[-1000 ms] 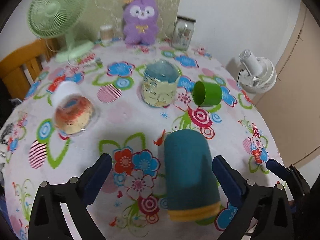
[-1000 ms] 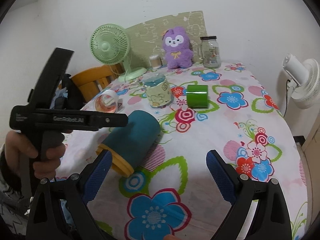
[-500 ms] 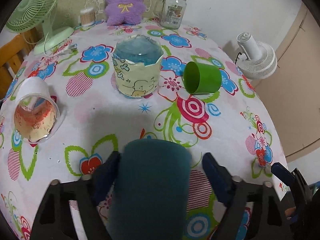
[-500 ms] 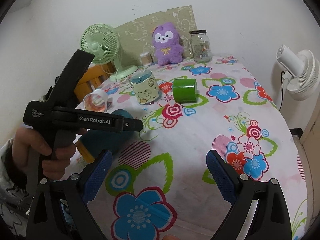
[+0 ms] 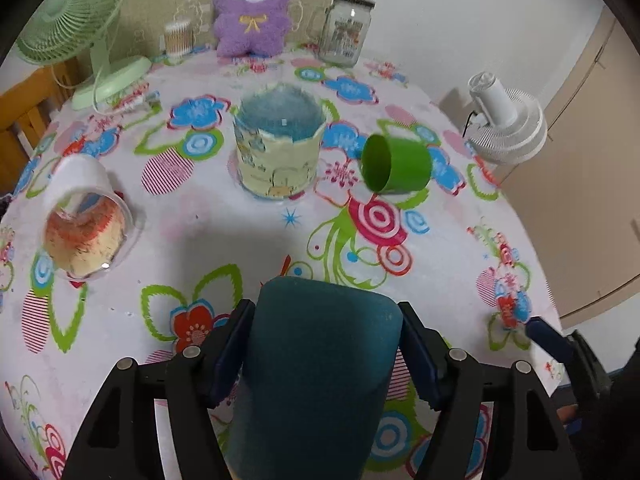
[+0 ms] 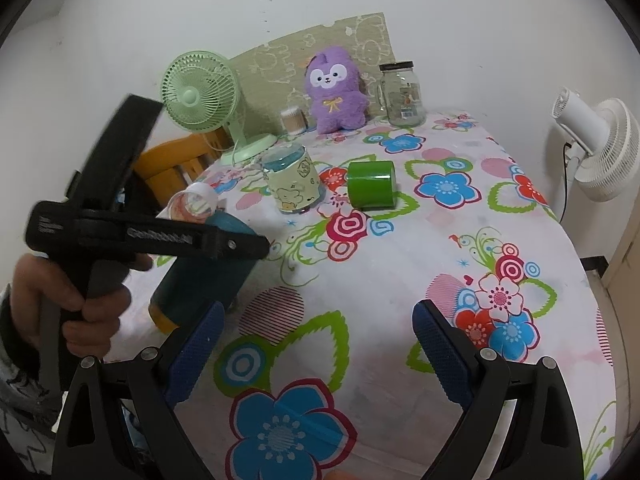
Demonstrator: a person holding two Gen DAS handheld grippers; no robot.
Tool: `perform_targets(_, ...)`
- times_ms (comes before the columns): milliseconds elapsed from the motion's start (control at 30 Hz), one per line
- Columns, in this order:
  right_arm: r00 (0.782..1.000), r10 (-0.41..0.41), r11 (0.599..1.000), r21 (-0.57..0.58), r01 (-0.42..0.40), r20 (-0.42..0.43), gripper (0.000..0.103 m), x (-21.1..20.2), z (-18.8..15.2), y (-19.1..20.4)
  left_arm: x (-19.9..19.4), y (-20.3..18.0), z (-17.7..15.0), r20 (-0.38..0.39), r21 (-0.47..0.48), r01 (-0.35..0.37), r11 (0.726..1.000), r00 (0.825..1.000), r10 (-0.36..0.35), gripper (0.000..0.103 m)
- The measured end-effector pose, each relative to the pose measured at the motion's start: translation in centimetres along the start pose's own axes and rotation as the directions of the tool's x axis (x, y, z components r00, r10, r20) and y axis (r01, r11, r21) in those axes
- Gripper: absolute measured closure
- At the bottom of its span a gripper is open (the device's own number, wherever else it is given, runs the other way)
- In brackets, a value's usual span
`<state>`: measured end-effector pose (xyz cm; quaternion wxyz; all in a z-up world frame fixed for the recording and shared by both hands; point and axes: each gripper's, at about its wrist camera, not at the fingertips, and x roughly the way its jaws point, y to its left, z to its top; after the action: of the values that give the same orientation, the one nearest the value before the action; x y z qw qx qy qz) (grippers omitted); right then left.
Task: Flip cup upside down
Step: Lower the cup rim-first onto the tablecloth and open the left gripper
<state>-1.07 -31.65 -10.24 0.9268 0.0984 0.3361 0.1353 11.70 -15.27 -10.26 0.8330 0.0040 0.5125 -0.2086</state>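
A dark teal cup (image 5: 316, 376) with a yellow rim band lies between the fingers of my left gripper (image 5: 324, 344), which is shut on it; both blue pads press its sides. In the right wrist view the same cup (image 6: 200, 284) is tilted, closed end up, yellow rim (image 6: 160, 320) low near the tablecloth, under the left gripper's black body (image 6: 132, 232). My right gripper (image 6: 316, 344) is open and empty over the near table.
On the flowered tablecloth (image 5: 224, 236): a green cup (image 5: 396, 164) on its side, a clear cup (image 5: 84, 228) on its side, a cartoon-print cup (image 5: 280, 152) upside down. A green fan (image 5: 68, 20), purple plush (image 5: 252, 8) and jar (image 5: 346, 30) stand at the back.
My left gripper went from open around the teal cup to shut on it, and raised the cup's closed end off the table. The right gripper stayed open and backed off slightly.
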Motion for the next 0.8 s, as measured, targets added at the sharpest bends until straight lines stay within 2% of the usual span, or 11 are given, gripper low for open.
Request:
perform_targets(367,1.000,0.012,1.000,-0.028,-0.011,0.006,0.007,-0.2,0.2,1.3,-4.5,-0.5,-1.3,0.105,0.004,0.001,1.000,0.994,-0.001,0.032)
perform_targets(800,1.000,0.009,0.998,-0.056,-0.008,0.012,0.007,-0.5,0.3,2.2,-6.9,0.1,-2.9,0.159,-0.021,-0.002,1.000,0.987,0.006,0.035)
